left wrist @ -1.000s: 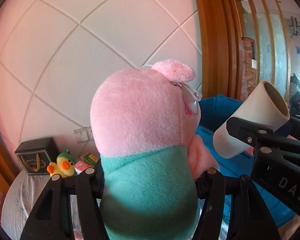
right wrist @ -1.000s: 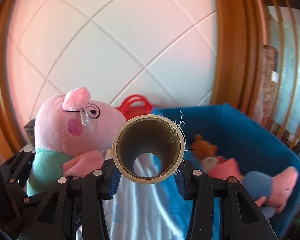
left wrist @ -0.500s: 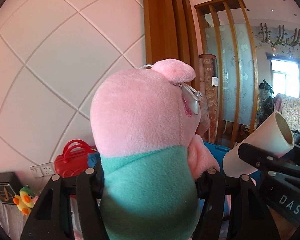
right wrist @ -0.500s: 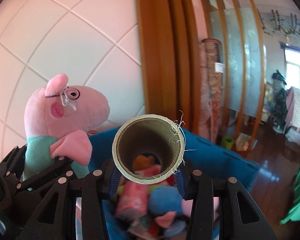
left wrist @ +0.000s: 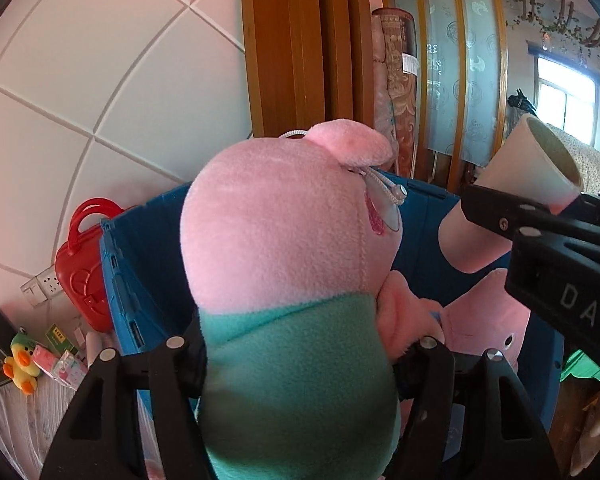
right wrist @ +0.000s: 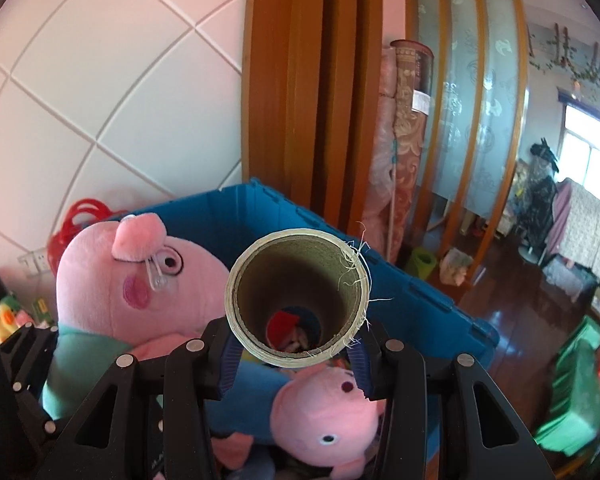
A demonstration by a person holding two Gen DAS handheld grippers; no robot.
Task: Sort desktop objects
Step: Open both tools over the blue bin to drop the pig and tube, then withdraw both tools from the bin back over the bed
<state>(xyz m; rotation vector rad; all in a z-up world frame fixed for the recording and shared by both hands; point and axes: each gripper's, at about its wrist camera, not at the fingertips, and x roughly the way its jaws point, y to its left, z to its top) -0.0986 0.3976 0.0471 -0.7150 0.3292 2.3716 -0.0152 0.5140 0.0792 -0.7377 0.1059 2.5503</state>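
- Two risks show in the left wrist view: the left gripper (left wrist: 300, 354) has the pink pig plush (left wrist: 288, 264) between its fingers at the green shirt, and its jaws are opening while the toy hangs above the blue bin (left wrist: 140, 280); the body looks to sit over the near left wall, so a release here could let it catch the rim and tip out toward the table
- Same view, the cardboard tube (left wrist: 516, 196) in the right gripper (left wrist: 500, 220) is close beside the plush's snout; a sideways nudge as the toy drops could knock the tube askew in its hold
- On the table to the left, the yellow duck toy (left wrist: 20, 364) and small packets (left wrist: 60, 364) sit near the bin's outer wall, where a plush that bounces out could scatter them
- From the right wrist view, the right gripper (right wrist: 296, 354) is clamped on the tube (right wrist: 298, 296) near its lower edge only, mouth toward the camera; the grip looks shallow, so the tube might pivot or slip
- Below it the bin (right wrist: 420, 300) already holds another pink plush (right wrist: 328, 420) and more toys, so the tube may roll off the pile and stick up over the rim
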